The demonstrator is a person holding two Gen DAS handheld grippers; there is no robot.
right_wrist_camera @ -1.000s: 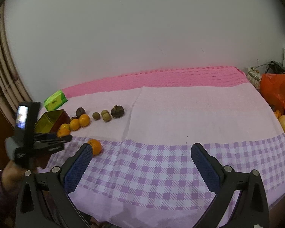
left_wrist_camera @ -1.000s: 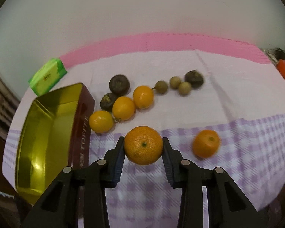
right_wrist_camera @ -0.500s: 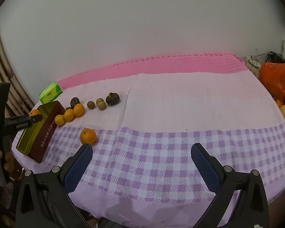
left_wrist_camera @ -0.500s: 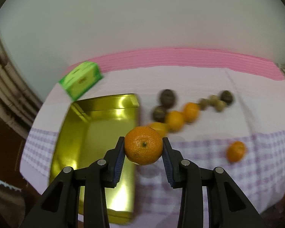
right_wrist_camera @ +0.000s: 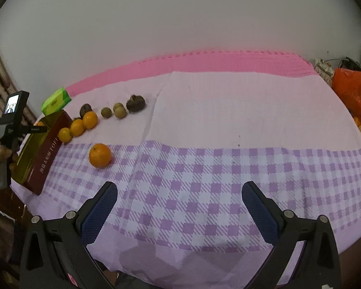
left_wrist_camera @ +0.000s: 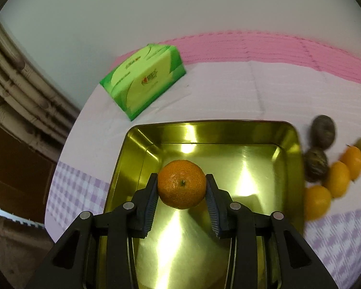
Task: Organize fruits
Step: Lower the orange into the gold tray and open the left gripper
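Observation:
My left gripper (left_wrist_camera: 182, 190) is shut on an orange mandarin (left_wrist_camera: 182, 184) and holds it over the open gold tin (left_wrist_camera: 248, 130), which is empty inside. In the right wrist view the tin (right_wrist_camera: 45, 154) stands at the table's left edge with the left gripper (right_wrist_camera: 39, 128) above it. Beside the tin lie three small oranges (right_wrist_camera: 77, 127), dark round fruits (right_wrist_camera: 135, 103) and small brown fruits (right_wrist_camera: 120, 112). A lone mandarin (right_wrist_camera: 100, 155) lies on the checked cloth. My right gripper (right_wrist_camera: 179, 213) is open and empty above the front edge.
A green tissue box (left_wrist_camera: 144, 79) lies behind the tin near the wall. An orange plastic bag (right_wrist_camera: 353, 91) with fruit sits at the table's right edge. The checked purple cloth (right_wrist_camera: 204, 180) covers the front, with pink matting behind.
My left gripper has carried the mandarin leftward from the fruit row to over the tin. The right gripper has stayed open and moved slightly closer to the table.

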